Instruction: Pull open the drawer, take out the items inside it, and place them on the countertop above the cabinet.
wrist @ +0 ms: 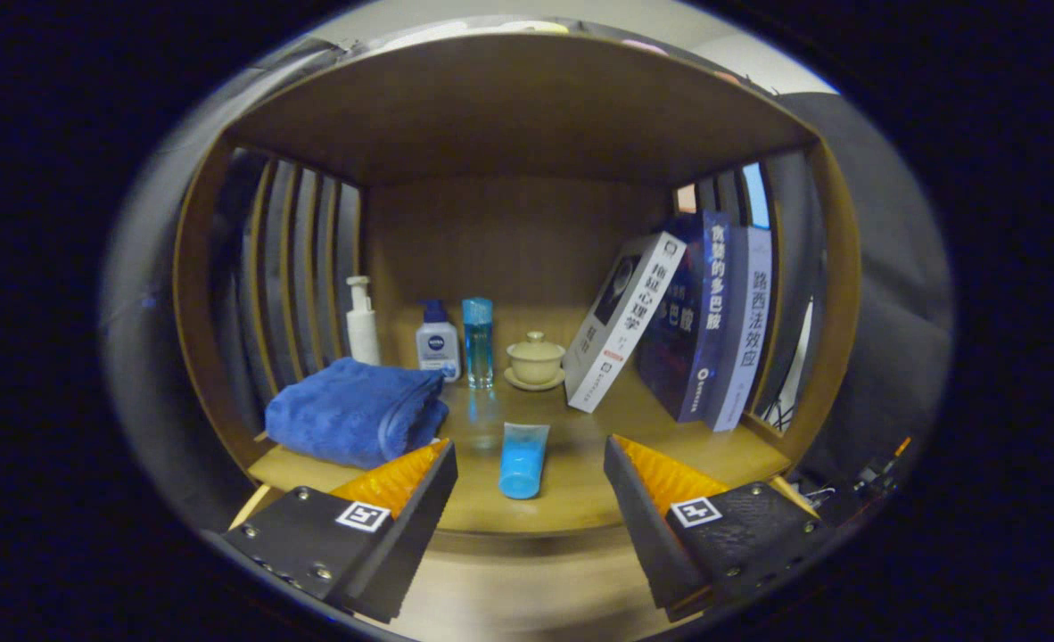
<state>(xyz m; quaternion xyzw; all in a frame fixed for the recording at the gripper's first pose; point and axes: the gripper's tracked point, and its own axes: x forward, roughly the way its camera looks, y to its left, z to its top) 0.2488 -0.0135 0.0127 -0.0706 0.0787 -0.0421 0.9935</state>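
Note:
A blue tube [523, 459] lies flat on the wooden countertop [580, 481] inside an open shelf compartment, just ahead of and between my fingers. My gripper [529, 477] is open, its fingers spread wide either side of the tube without touching it. A folded blue towel [355, 412] lies on the countertop beside the left finger. The drawer front appears as a wooden band [527, 580] below the countertop edge, between the fingers.
At the back stand a white pump bottle [362, 323], a white-and-blue bottle [438, 341], a clear blue bottle [478, 343] and a lidded beige cup on a saucer [535, 361]. Three books [687, 321] lean at the right. Slatted side walls and a wooden top enclose the compartment.

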